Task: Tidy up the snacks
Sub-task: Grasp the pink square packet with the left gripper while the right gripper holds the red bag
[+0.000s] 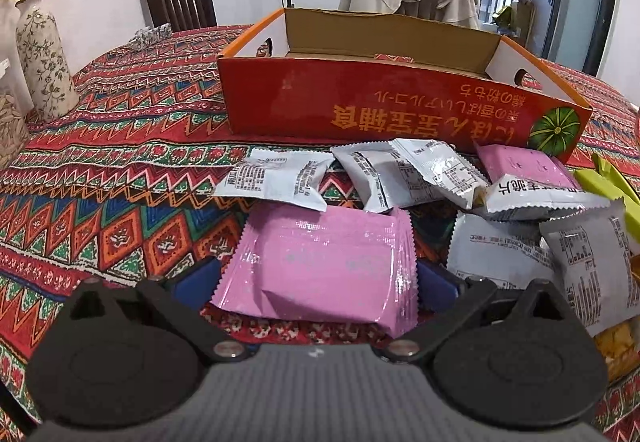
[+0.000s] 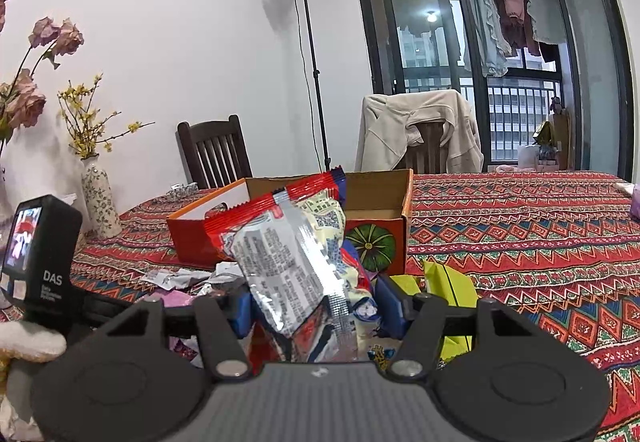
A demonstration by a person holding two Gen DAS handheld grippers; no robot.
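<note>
Step in hand: both grippers are loaded, so this reads as the carry stage of sorting loose snacks into the cardboard box [image 1: 360,101].
Left gripper [image 1: 316,278]: its blue pads sit at the two side edges of a pink packet [image 1: 324,262] and appear clamped on it; the packet looks lifted a little off the cloth, though that is hard to be sure of.
Right gripper [image 2: 316,306]: closed about half-way on a red and silver snack bag [image 2: 288,262], which stands up crumpled between the jaws, in front of the box in that view.
Box: open-topped, red with a pumpkin picture, standing toward the middle of the tabletop [image 1: 100,181]; what can be seen of its inside looks bare.
Loose snacks: silver packets [image 1: 276,181], another pink one [image 1: 524,163] and yellow-green wrappers [image 1: 600,181] lie scattered on the tabletop just in front of the box's near wall.
Far-left edge of the tabletop: a flowered vase [image 1: 44,61], well apart from the work.
Next move, judged: lift the pink packet over the near wall and let it go inside, then bring the bag in from the right. The bag is tall and floppy, so it needs height to clear the rim.
</note>
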